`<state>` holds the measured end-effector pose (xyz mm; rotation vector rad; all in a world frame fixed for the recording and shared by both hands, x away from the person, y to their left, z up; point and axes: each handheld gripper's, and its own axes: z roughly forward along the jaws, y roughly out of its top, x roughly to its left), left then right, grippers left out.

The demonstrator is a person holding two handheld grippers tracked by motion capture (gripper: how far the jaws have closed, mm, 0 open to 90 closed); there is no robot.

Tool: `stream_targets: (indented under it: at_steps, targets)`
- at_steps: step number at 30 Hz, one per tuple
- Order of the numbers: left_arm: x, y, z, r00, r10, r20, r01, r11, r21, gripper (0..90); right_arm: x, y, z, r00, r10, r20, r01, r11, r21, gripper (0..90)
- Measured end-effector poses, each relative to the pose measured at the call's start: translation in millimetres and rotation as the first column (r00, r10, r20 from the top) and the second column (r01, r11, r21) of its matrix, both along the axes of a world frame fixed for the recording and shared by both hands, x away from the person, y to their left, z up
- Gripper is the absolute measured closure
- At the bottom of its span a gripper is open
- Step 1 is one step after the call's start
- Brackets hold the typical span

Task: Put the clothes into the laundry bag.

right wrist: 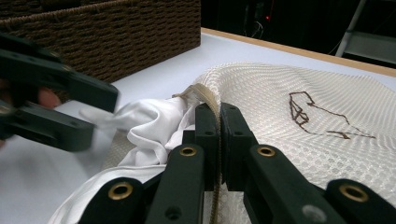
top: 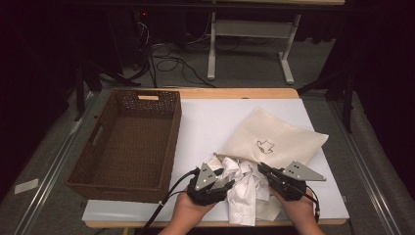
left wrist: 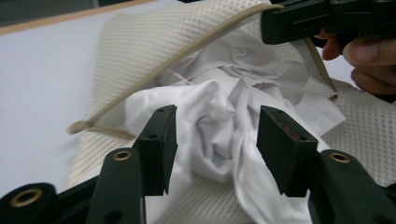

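Observation:
A cream mesh bag [top: 274, 137] with a small dark drawing lies on the white table mat. A crumpled white shirt [top: 242, 191] sits half inside its mouth, near the front edge. My right gripper [right wrist: 219, 116] is shut on the bag's tan-edged rim [right wrist: 201, 93] and holds the mouth up. My left gripper [left wrist: 217, 135] stands open. Its pads [left wrist: 161, 140] sit on either side of a bunched fold of the shirt [left wrist: 215, 112] without pressing on it. From above, the left gripper [top: 227, 185] is at the shirt's left and the right gripper [top: 262, 169] at its right.
A dark brown wicker basket [top: 127, 142] with nothing in it stands at the left of the mat, close to my left hand. The mat [top: 205, 122] shows bare white behind the bag and between bag and basket. Table legs and cables lie beyond the far edge.

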<state>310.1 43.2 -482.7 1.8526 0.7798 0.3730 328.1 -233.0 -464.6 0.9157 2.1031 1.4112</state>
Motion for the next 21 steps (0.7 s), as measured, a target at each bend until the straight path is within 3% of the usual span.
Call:
stream_targets:
  at_steps: [2,4,5,7,9,12,14,15,17,19,21]
  targets:
    - [-4.4,13.7,-0.1,0.9989,0.047,0.007,-0.047,0.9988,-0.016,42.1,-0.1,0.2,0.1,1.0,-0.001,-0.002,0.001,1.0,0.002,88.6]
    - [-7.6,20.0,-7.4,0.9986,0.017,-0.049,-0.021,0.9974,-0.069,44.0,-0.2,0.3,-0.2,1.0,-0.003,0.0,0.003,1.0,0.001,88.6]
    - [-10.0,19.2,-13.1,0.9969,-0.002,-0.079,-0.004,0.997,-0.077,43.9,-0.2,0.1,-0.3,1.0,-0.002,0.0,0.002,1.0,0.001,88.6]
    - [-14.4,8.1,-24.0,0.993,-0.058,-0.103,0.056,0.9981,-0.026,41.5,-0.1,-0.1,-0.1,1.0,-0.001,-0.002,0.001,1.0,0.001,88.6]
    - [-16.2,-7.3,-33.3,0.9852,-0.091,-0.145,0.099,0.9941,0.045,33.3,-0.4,0.2,0.3,1.0,-0.002,-0.001,0.002,1.0,0.001,88.6]
    - [-18.1,-21.4,-43.3,0.9745,-0.111,-0.195,0.129,0.9884,0.081,37.5,-1.0,0.1,0.0,1.0,-0.002,0.002,0.002,1.0,-0.001,88.5]
    - [-20.3,-24.9,-42.7,0.9743,-0.128,-0.185,0.144,0.987,0.072,53.2,-1.1,-0.1,0.0,1.0,0.0,0.003,0.0,1.0,-0.001,88.6]
    - [-20.7,-26.1,-42.5,0.9708,-0.145,-0.191,0.159,0.9853,0.063,63.2,-0.9,0.0,-0.3,1.0,0.002,0.002,-0.002,1.0,0.0,88.5]
    - [-23.2,-28.3,-42.4,0.9732,-0.149,-0.175,0.164,0.9841,0.07,77.4,-0.6,0.3,-0.6,1.0,0.003,0.001,-0.003,1.0,-0.001,88.6]
    - [-24.0,-28.3,-39.2,0.9771,-0.147,-0.154,0.159,0.9848,0.07,83.4,-0.8,0.4,-0.2,1.0,0.003,0.002,-0.003,1.0,-0.001,88.6]
    - [-23.5,-23.8,-29.3,0.9893,-0.117,-0.087,0.124,0.99,0.068,84.3,-1.1,0.0,0.4,1.0,0.002,0.001,-0.002,1.0,-0.002,88.6]
